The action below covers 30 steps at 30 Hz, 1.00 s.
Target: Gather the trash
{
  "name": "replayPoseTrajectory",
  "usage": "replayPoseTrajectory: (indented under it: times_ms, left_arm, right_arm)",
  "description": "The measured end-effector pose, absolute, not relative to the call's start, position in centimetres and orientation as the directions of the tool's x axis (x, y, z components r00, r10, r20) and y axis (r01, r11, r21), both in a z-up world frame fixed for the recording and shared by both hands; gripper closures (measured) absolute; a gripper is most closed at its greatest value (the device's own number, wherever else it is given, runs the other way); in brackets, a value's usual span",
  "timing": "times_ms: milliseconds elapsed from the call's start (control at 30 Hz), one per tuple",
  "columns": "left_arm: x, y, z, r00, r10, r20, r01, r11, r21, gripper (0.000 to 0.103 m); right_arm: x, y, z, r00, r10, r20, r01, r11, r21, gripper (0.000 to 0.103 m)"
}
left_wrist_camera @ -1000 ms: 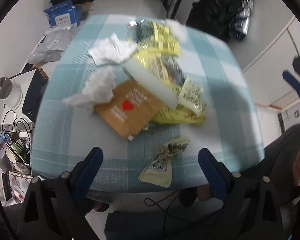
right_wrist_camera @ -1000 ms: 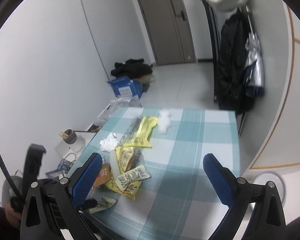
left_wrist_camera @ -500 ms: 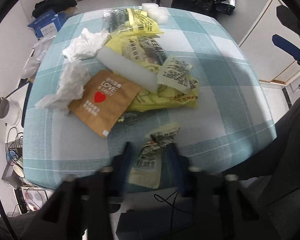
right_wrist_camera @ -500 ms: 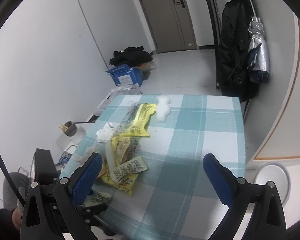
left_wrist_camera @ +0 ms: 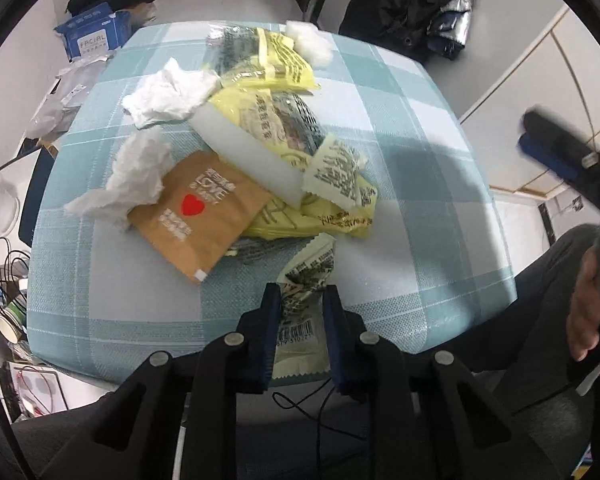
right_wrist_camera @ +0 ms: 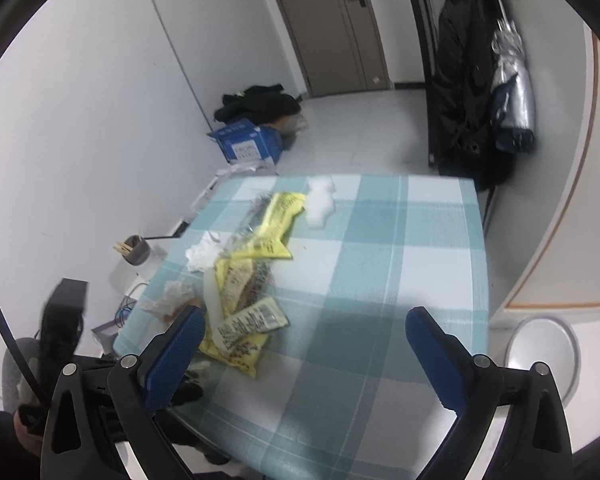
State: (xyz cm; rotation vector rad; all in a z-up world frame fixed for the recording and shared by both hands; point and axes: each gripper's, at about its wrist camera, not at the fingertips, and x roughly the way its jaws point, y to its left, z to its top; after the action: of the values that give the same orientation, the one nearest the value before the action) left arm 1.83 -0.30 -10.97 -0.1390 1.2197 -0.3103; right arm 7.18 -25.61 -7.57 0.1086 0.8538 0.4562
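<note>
Left gripper [left_wrist_camera: 299,298] jaws wide a second ago, now pinched on small wrapper [left_wrist_camera: 306,280] at table's [left_wrist_camera: 420,184] near edge, bottom centre of frame. First pickup basically done. Right gripper [right_wrist_camera: 302,334] gaping, empty, hovering lower frame. Rest of pile [left_wrist_camera: 260,140] untouched mid-table.

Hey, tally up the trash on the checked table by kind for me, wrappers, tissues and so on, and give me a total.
Yellow snack wrappers: 5, one pinched in the left gripper
Crumpled white tissues: 2
Brown paper pouch: 1
White foam block: 1
White fluffy wad: 1
Total: 10
</note>
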Motion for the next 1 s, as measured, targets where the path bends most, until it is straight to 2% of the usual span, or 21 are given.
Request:
replayPoseTrajectory:
  times_ms: [167, 333, 567, 667, 867, 1000]
  left_arm:
    - [0.9, 1.6, -8.5, 0.378, -0.363, -0.852, 0.142, 0.932, -0.334, 0.086]
    - [1.4, 3.6, -6.7, 0.451, -0.408, -0.794, 0.099, 0.907, -0.41, 0.086]
    - [1.7, 6.0, -6.0, 0.517, -0.43, -0.74, 0.039, 0.876, -0.481, 0.086]
    - [2.1, 6.2, -6.3, 0.533, -0.427, -0.731, 0.018, 0.869, -0.495, 0.086]
    - [2.2, 7.2, -6.0, 0.553, -0.434, -0.711, 0.006, 0.856, -0.518, 0.086]
    - [2.2, 7.5, -6.1, 0.553, -0.445, -0.705, 0.001, 0.846, -0.533, 0.086]
  right_arm:
    - [8.2, -25.1, -9.7, 0.475, 0.414, -0.776, -0.307, 0.905, 0.295, 0.01]
    - [9.1, -22.8, -10.7, 0.392, 0.46, -0.796, -0.365, 0.873, 0.325, 0.011]
    - [9.4, -16.6, -12.2, 0.359, 0.446, -0.82, -0.591, 0.789, 0.17, 0.012]
    - [10.0, -15.3, -13.5, 0.346, 0.422, -0.838, -0.628, 0.768, 0.127, 0.013]
    - [11.0, -14.6, -14.9, 0.298, 0.413, -0.861, -0.643, 0.753, 0.139, 0.031]
    - [10.8, -14.3, -14.8, 0.298, 0.418, -0.858, -0.661, 0.739, 0.131, 0.037]
